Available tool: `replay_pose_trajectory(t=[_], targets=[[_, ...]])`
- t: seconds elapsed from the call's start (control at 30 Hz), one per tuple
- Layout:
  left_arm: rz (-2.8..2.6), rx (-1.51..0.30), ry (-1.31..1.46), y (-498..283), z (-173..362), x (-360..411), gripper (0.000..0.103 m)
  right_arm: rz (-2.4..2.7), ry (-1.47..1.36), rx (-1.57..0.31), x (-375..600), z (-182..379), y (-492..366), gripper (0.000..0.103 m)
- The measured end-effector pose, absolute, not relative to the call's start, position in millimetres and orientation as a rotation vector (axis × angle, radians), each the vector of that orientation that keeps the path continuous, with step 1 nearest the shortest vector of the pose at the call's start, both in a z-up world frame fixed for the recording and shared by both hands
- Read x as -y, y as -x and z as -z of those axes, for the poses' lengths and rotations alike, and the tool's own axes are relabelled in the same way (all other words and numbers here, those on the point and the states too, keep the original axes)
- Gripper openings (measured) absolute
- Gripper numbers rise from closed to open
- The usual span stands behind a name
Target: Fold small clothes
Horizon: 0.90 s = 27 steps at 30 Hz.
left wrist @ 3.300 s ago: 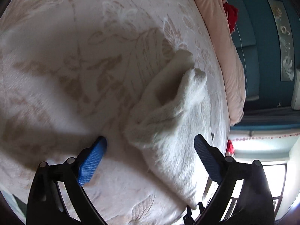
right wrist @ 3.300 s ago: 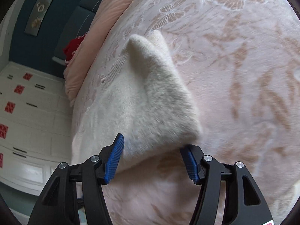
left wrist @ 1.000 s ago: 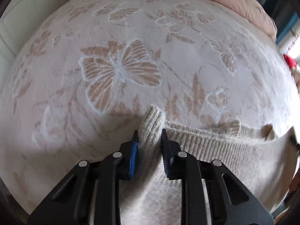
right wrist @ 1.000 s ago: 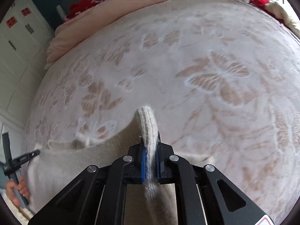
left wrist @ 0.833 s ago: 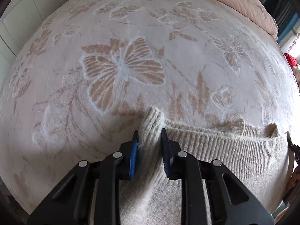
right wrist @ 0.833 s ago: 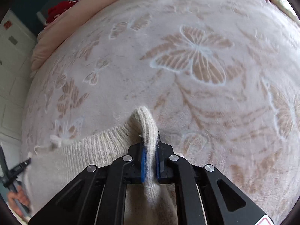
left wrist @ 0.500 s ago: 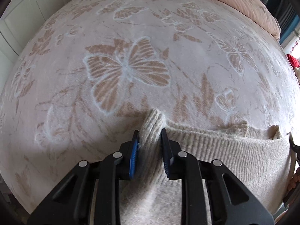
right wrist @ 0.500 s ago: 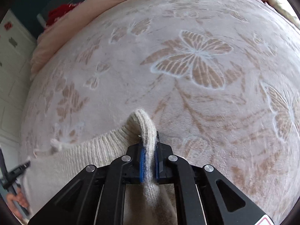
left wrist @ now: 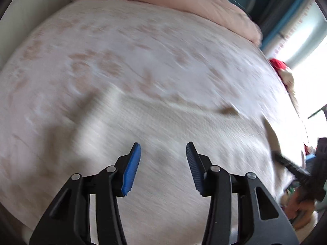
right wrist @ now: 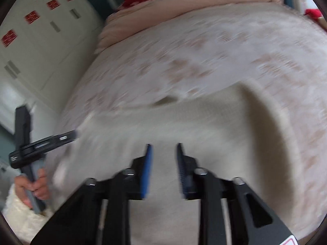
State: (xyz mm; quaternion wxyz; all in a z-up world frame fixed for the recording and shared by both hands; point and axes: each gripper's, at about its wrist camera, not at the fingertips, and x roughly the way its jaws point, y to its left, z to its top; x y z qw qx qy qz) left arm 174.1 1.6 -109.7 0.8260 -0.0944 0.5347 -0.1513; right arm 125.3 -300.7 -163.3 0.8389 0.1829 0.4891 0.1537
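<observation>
Nearest in the left wrist view, the left tongs (left wrist: 163,161) are opening, their blue pads well apart with nothing pinched between them; only the cream knitted sweater (left wrist: 173,126) lies beneath the gap. In the right wrist view, the right tongs (right wrist: 163,159) are also opening, with a narrower gap, and they grip nothing; the sweater (right wrist: 184,122) lies under them. The sweater lies spread flat across the near part of the bed (left wrist: 143,47), on a pale blanket with tan butterfly print, one sleeve curving away on the right in the right wrist view. At the left edge there, a hand (right wrist: 34,185) in a fluffy white cuff holds the other tool. Farther off, a pink quilt (left wrist: 184,2) lies along the far edge, with white cupboards (right wrist: 36,36) beyond on the left.
</observation>
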Motion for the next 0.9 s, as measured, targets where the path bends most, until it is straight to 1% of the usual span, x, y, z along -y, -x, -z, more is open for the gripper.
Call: replay_pose_trajectory(t=[0.1,0.13,0.17,0.23,0.27,0.33,0.37,0.43,0.47,0.5,0.53,0.57,0.63,0.7,0.8,0.83,0.9], targets=[[0.303,-1.212,0.153,-161,144,23,0.044,-0.343,-0.291,-1.088,268,188,-127,0.005],[0.289,-1.198,0.136,-159,150,22,0.044,-0.314,-0.264,-1.089,275,192,-127,0.0],[0.296,-1.18,0.134,-158,151,18,0.043,-0.27,-0.277,-1.078,295,196,-124,0.0],[0.295,-1.177,0.126,-158,150,6,0.038,-0.171,-0.392,-1.064,352,200,-111,0.0],[0.284,-1.178,0.123,-158,149,-5,0.037,-0.095,-0.456,-1.051,392,202,-99,0.0],[0.241,-1.183,0.116,-159,153,-26,0.037,-0.03,-0.539,-1.03,443,205,-79,0.0],[0.245,-1.184,0.135,-158,156,-32,0.037,0.042,-0.562,-1.039,464,207,-69,0.0],[0.267,-1.175,0.216,-156,160,-46,0.037,0.116,-0.537,-1.044,474,202,-61,0.0],[0.266,-1.17,0.223,-155,161,-46,0.037,0.145,-0.521,-1.042,468,193,-59,0.0],[0.252,-1.169,0.208,-152,158,-44,0.035,0.131,-0.512,-1.026,456,182,-59,0.0],[0.233,-1.171,0.197,-150,152,-40,0.036,0.085,-0.498,-1.005,438,171,-60,0.003],[0.229,-1.169,0.207,-144,141,-35,0.037,0.01,-0.475,-0.989,412,160,-63,0.003],[0.263,-1.147,0.234,-134,127,-27,0.047,-0.139,-0.412,-1.008,350,151,-75,0.003],[0.269,-1.161,0.177,-125,126,-12,0.054,-0.265,-0.351,-1.054,290,156,-85,0.003],[0.222,-1.212,0.096,-118,146,-6,0.054,-0.39,-0.222,-1.12,209,176,-86,0.003],[0.214,-1.198,0.095,-114,147,-10,0.055,-0.405,-0.173,-1.122,195,180,-84,0.001],[0.196,-1.197,0.092,-108,144,-23,0.055,-0.396,-0.101,-1.085,202,182,-72,0.0]])
